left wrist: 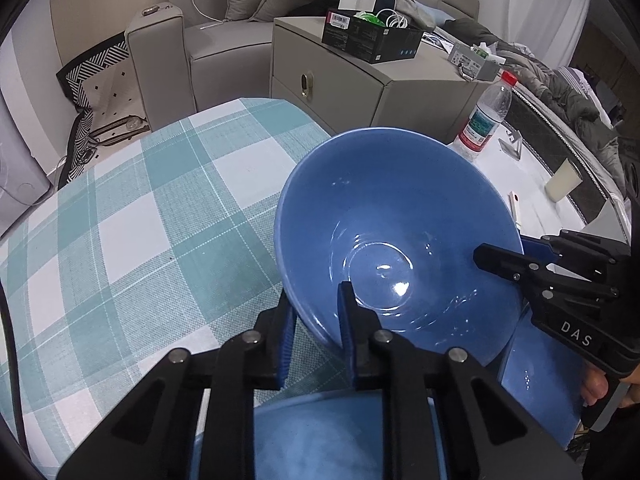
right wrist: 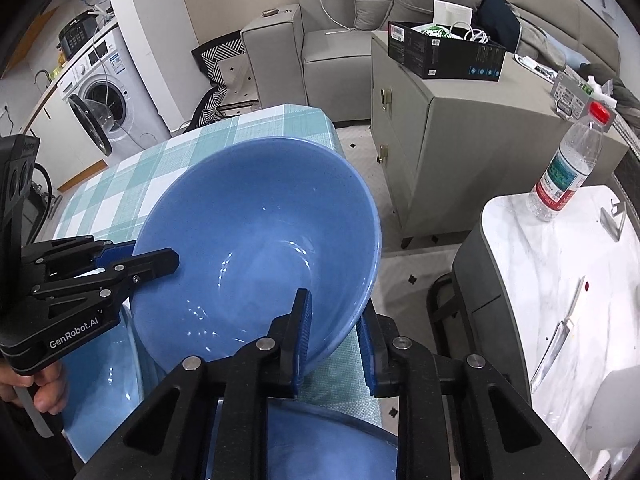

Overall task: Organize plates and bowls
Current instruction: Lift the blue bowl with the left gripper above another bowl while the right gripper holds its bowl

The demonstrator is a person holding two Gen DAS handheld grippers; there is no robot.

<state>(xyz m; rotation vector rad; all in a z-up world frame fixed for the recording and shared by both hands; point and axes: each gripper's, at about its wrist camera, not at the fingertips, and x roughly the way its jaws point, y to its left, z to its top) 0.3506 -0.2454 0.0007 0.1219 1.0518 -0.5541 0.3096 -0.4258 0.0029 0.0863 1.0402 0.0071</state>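
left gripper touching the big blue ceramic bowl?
Touching. Left wrist view: the left gripper has its jaws astride the big blue ceramic bowl's near rim, one inside, one outside, pinching it.

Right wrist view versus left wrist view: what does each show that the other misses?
Only the right wrist view shows the washing machine and a knife on the marble table. Only the left wrist view shows a cream cup. Both show the blue bowl gripped by both hand-held grippers, left and right, plus the water bottle and checked tablecloth.
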